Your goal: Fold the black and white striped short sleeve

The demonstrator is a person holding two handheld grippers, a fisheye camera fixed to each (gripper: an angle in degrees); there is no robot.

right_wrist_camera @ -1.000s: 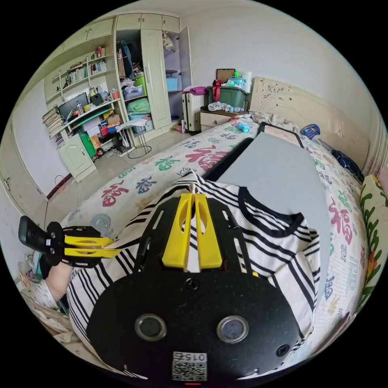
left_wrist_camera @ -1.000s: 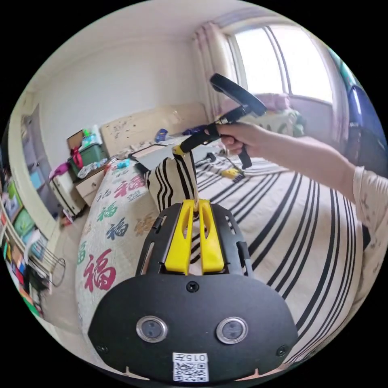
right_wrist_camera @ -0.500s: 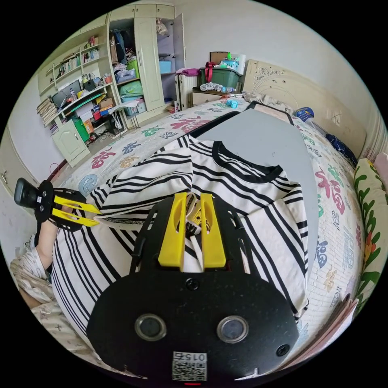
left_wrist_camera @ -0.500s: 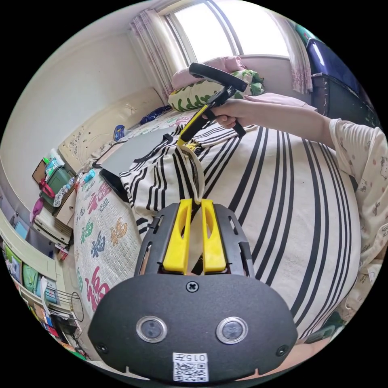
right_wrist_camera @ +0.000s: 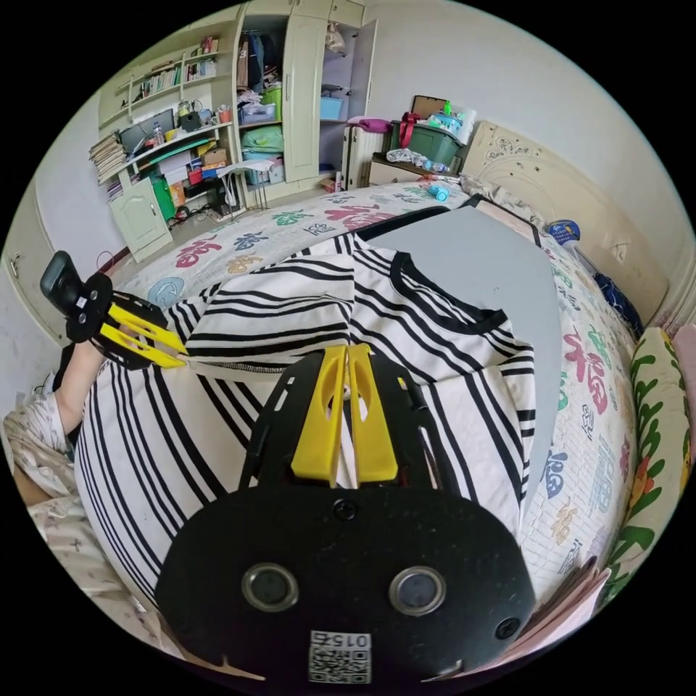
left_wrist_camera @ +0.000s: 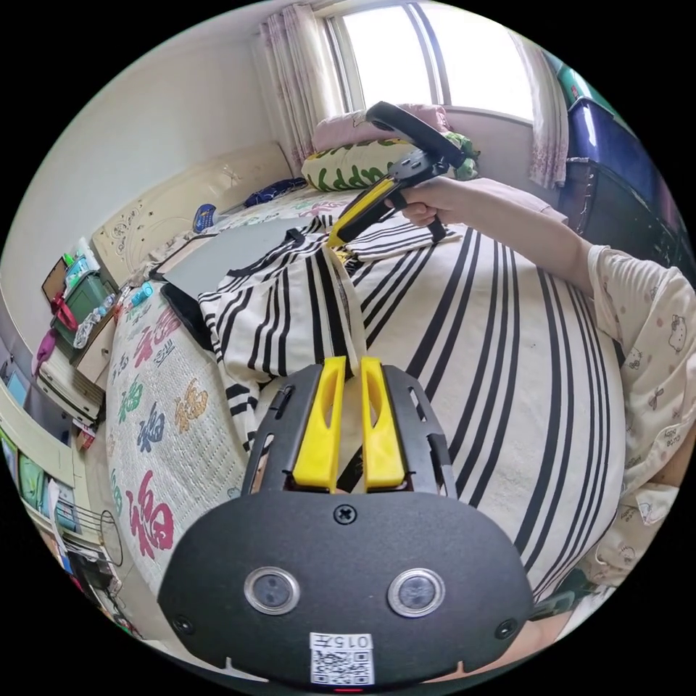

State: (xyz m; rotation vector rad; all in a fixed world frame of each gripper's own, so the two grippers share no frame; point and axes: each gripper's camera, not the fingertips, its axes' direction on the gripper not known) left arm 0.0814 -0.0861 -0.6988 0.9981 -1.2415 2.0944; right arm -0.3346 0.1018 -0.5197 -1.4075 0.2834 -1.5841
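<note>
The black and white striped shirt (left_wrist_camera: 464, 348) lies spread over a grey board (right_wrist_camera: 471, 254) on the bed, black collar (right_wrist_camera: 442, 308) toward the headboard. In the left gripper view my left gripper (left_wrist_camera: 351, 362) is shut on a raised edge of the shirt. That edge runs taut to my right gripper (left_wrist_camera: 335, 241), held by a hand (left_wrist_camera: 428, 206). In the right gripper view my right gripper (right_wrist_camera: 346, 351) is shut on the same stitched edge of the shirt (right_wrist_camera: 449, 377). The left gripper (right_wrist_camera: 174, 351) pinches the edge's other end at the left.
The bed quilt (right_wrist_camera: 290, 217) carries large coloured characters. A carved headboard (right_wrist_camera: 551, 174), a green storage box (right_wrist_camera: 428, 148), a wardrobe (right_wrist_camera: 304, 94) and cluttered shelves (right_wrist_camera: 167, 159) ring the bed. Pillows (left_wrist_camera: 355, 156) sit under the window (left_wrist_camera: 428, 58). A person's sleeve (left_wrist_camera: 652, 319) is at right.
Both grippers have brought the held edge down from high above the bed to just over the shirt. The right jaws stood slightly apart half a second ago and are together now.
</note>
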